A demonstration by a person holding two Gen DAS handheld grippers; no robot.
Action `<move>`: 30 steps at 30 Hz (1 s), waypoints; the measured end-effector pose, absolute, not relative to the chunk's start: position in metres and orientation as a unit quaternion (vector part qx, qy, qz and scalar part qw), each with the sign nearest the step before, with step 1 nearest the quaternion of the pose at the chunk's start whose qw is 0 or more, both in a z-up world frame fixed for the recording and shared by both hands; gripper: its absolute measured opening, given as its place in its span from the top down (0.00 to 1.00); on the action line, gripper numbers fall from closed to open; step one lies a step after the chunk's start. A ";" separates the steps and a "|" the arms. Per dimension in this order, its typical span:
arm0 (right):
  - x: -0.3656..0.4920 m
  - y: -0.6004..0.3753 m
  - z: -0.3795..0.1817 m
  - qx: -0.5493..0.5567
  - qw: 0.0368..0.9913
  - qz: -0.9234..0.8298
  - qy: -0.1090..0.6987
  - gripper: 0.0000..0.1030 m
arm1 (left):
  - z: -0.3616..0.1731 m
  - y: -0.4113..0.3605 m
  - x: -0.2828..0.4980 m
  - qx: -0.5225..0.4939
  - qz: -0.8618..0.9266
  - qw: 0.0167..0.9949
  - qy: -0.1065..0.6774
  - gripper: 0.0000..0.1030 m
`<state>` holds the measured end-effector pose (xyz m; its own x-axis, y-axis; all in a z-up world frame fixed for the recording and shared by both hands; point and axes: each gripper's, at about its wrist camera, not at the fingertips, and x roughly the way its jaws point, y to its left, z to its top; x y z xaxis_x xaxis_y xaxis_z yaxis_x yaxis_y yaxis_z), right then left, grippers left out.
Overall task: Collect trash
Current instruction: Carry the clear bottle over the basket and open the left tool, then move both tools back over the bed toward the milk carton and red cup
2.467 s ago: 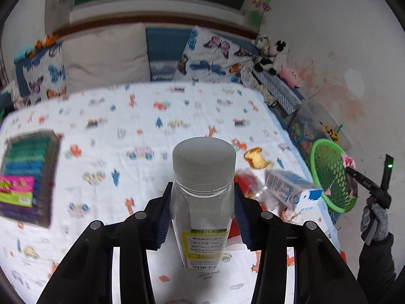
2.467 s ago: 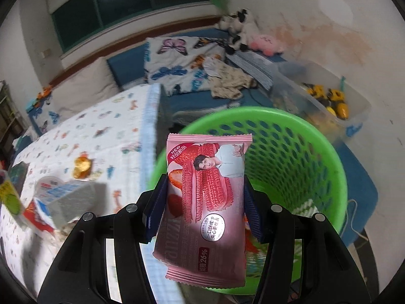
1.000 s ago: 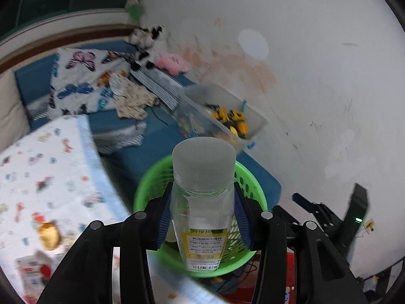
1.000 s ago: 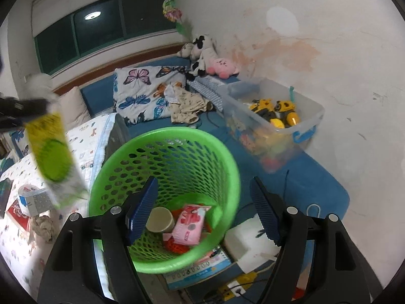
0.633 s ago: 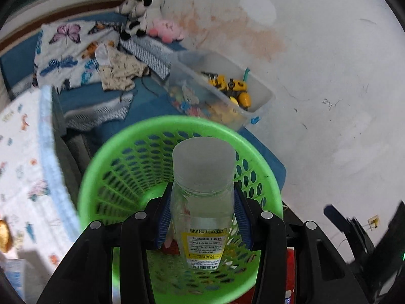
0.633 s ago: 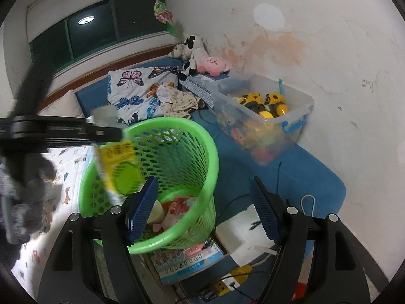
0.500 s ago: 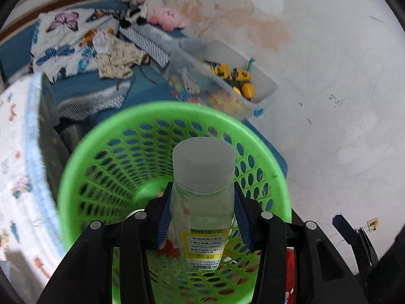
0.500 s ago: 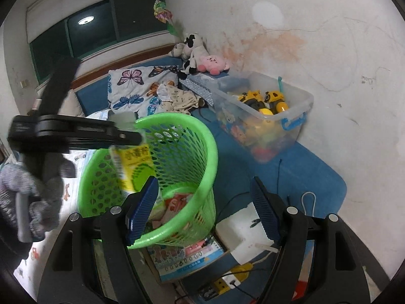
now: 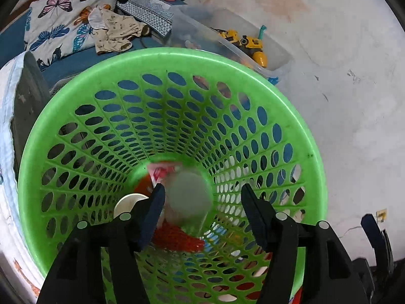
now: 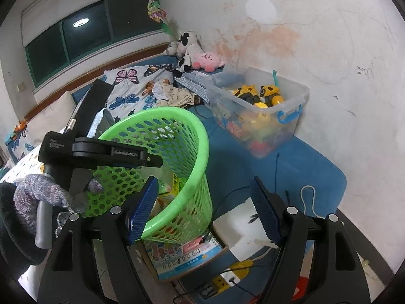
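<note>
Left gripper point(image 9: 202, 197) over the mouth of the green basket point(image 9: 291, 116), pointing steeply down into it. Its jaws have just been opening and stand apart; the clear bottle point(image 9: 188, 201) sits between them, blurred, grey cap toward the camera, with a plain gap to the right pad and its left edge just beside the left pad. No squeeze seen: bottle released, inside the basket.

Basket floor under the bottle: a pale cup rim point(image 9: 127, 201) at left, a pink wrapper point(image 9: 160, 171) behind, something red-orange point(image 9: 177, 238) below. Details soft.

Right gripper point(image 10: 203, 202) held outside the basket, jaws spread wide, nothing between them. From its view the left gripper's black body point(image 10: 111, 153) reaches over the near rim of the basket, held by a hand in a grey knit glove point(image 10: 43, 191). A yellow label point(image 10: 176, 183) shows through the mesh; it cannot be told for sure whether it is the bottle's.

Beside the basket foot: a printed booklet point(image 10: 184, 253) and a white box point(image 10: 238, 224) on the floor. Farther: blue mat point(image 10: 291, 162), clear toy bin point(image 10: 263, 109) against the stained wall, butterfly pillow point(image 10: 131, 88), plush toys point(image 10: 192, 55), dark window at the back.
</note>
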<state>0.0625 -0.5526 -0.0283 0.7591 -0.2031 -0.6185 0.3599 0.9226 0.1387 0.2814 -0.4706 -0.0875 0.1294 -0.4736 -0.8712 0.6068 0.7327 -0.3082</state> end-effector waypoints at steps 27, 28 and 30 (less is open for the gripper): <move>0.073 -0.438 0.006 0.111 0.941 -0.030 0.319 0.26 | 0.051 -0.234 0.220 -0.021 -0.307 0.845 0.437 0.31; 0.077 -0.430 0.006 0.108 0.941 -0.020 0.321 0.26 | 0.054 -0.219 0.219 -0.021 -0.298 0.851 0.432 0.31; 0.085 -0.414 0.008 0.106 0.939 0.000 0.329 0.26 | 0.058 -0.194 0.219 -0.023 -0.283 0.858 0.427 0.31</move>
